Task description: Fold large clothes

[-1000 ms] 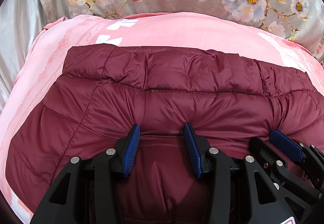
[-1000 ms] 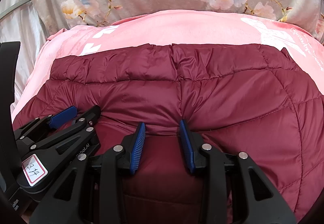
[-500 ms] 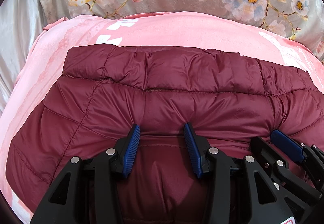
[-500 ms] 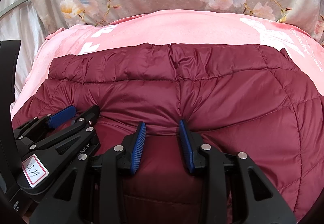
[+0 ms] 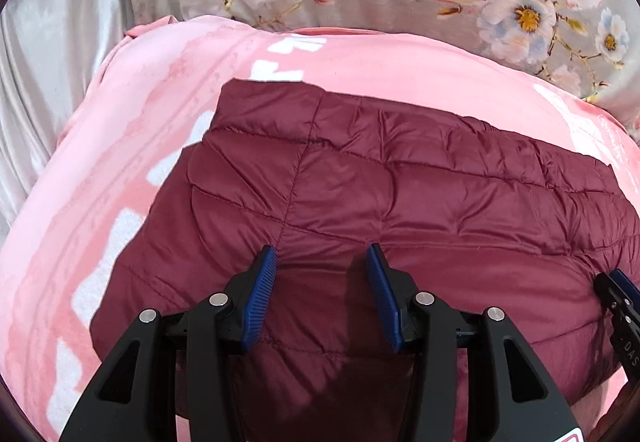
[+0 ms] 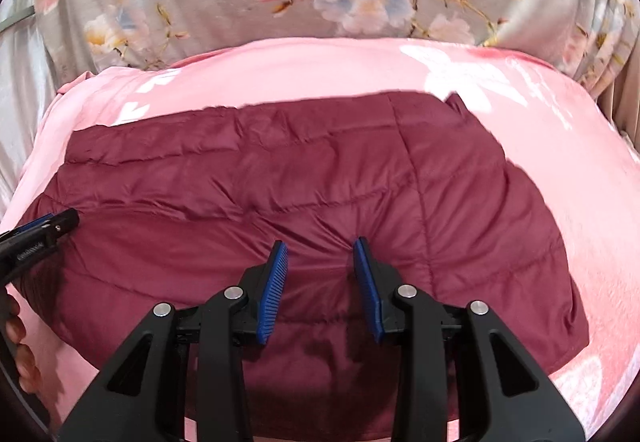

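A puffy maroon jacket (image 5: 400,194) lies folded on a pink blanket (image 5: 100,178), both grippers, left (image 5: 322,262) and right (image 6: 320,252), held partly open against it; it looks light, soft and slippery, best pinched at an edge.

You are working in soft, even light. Your left gripper (image 5: 322,258) is casting a faint shadow onto the maroon puffer jacket (image 5: 420,194). Fisheye curvature is bending and darkening both frames' edges; the right view is blurring slightly.
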`<state>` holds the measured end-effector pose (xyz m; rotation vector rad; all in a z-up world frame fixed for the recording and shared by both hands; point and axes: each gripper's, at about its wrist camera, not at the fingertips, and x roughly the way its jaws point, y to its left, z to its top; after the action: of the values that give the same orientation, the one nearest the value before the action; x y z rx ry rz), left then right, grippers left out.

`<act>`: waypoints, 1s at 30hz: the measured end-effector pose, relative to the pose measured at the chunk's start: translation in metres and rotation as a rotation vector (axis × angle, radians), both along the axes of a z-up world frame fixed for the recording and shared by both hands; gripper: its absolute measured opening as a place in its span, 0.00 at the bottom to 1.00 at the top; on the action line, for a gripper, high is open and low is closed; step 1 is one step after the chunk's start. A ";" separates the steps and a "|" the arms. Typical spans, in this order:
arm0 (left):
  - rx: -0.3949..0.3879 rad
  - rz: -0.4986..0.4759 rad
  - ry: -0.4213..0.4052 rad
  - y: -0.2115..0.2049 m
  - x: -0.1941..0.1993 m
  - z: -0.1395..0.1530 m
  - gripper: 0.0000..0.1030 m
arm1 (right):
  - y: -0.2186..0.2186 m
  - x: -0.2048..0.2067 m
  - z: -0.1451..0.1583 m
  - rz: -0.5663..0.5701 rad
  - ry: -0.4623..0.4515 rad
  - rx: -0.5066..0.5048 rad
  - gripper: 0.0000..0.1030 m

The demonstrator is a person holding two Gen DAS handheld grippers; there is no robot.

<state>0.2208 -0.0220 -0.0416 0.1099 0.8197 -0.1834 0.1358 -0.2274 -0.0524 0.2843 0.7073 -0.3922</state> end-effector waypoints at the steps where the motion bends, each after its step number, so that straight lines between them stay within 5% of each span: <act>1: 0.027 -0.002 -0.011 -0.004 -0.002 -0.002 0.45 | 0.003 0.001 0.000 0.001 0.007 -0.018 0.33; 6: 0.162 -0.005 -0.085 -0.023 -0.012 -0.019 0.45 | 0.016 0.007 -0.006 0.014 0.042 -0.096 0.33; 12: 0.124 -0.010 -0.059 -0.016 -0.008 -0.015 0.46 | 0.013 0.005 -0.003 0.011 0.044 -0.069 0.34; 15: 0.048 0.003 -0.029 0.004 -0.018 0.005 0.49 | 0.024 -0.004 0.013 0.048 0.003 -0.008 0.34; 18: -0.030 0.071 -0.032 0.044 -0.030 0.025 0.66 | 0.042 -0.005 0.022 0.112 -0.005 0.073 0.34; 22: -0.161 0.206 0.077 0.108 -0.026 0.026 0.67 | 0.062 0.001 0.019 0.166 0.006 0.105 0.34; 25: -0.333 0.310 0.175 0.154 -0.018 0.015 0.67 | 0.071 0.005 0.012 0.166 0.025 0.085 0.34; 30: -0.421 0.301 0.236 0.160 -0.012 0.003 0.67 | 0.069 0.005 0.001 0.172 0.034 0.104 0.34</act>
<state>0.2085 0.1383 -0.0383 -0.4365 1.0048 -0.0817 0.1411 -0.1581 -0.0512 0.3133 0.7805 -0.1975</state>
